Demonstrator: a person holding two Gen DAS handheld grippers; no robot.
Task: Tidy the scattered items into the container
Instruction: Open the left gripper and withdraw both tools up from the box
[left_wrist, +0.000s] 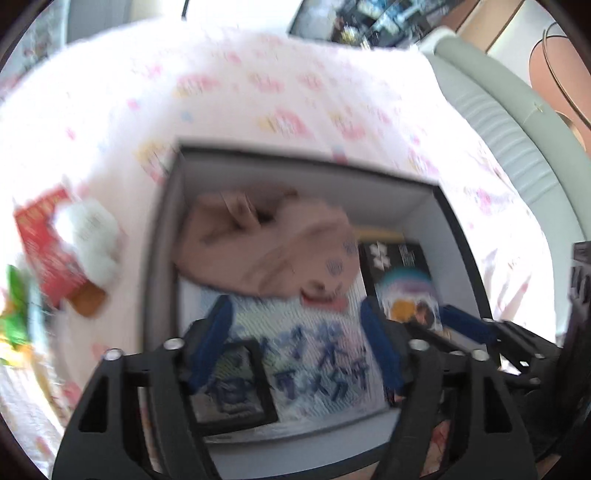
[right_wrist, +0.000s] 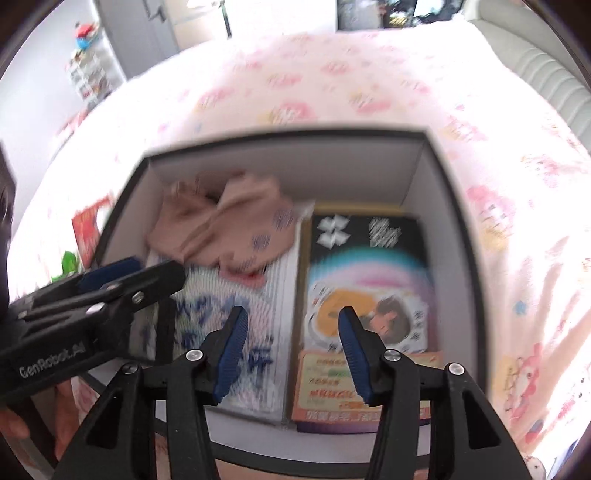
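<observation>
A dark-rimmed box (left_wrist: 421, 206) with white inner walls (right_wrist: 280, 173) sits on a pink-patterned bedsheet. Inside lie a beige sock (left_wrist: 273, 247) (right_wrist: 221, 229), a white book with blue writing (left_wrist: 314, 354) (right_wrist: 221, 306), a small black-framed card (left_wrist: 236, 384), and a dark book with a colourful cover (left_wrist: 402, 284) (right_wrist: 369, 295). My left gripper (left_wrist: 295, 332) hovers open and empty over the white book; it also shows in the right wrist view (right_wrist: 110, 280). My right gripper (right_wrist: 291, 332) is open and empty above the two books. Outside the box lie a red packet (left_wrist: 48, 243) (right_wrist: 88, 225), a white fluffy item (left_wrist: 88, 236) and a green item (left_wrist: 14, 306) (right_wrist: 68, 262).
A grey padded headboard (left_wrist: 517, 122) runs along the right edge of the bed. A white shelf unit with small items (right_wrist: 92, 70) and a door stand beyond the bed at the back left. The frames are motion-blurred.
</observation>
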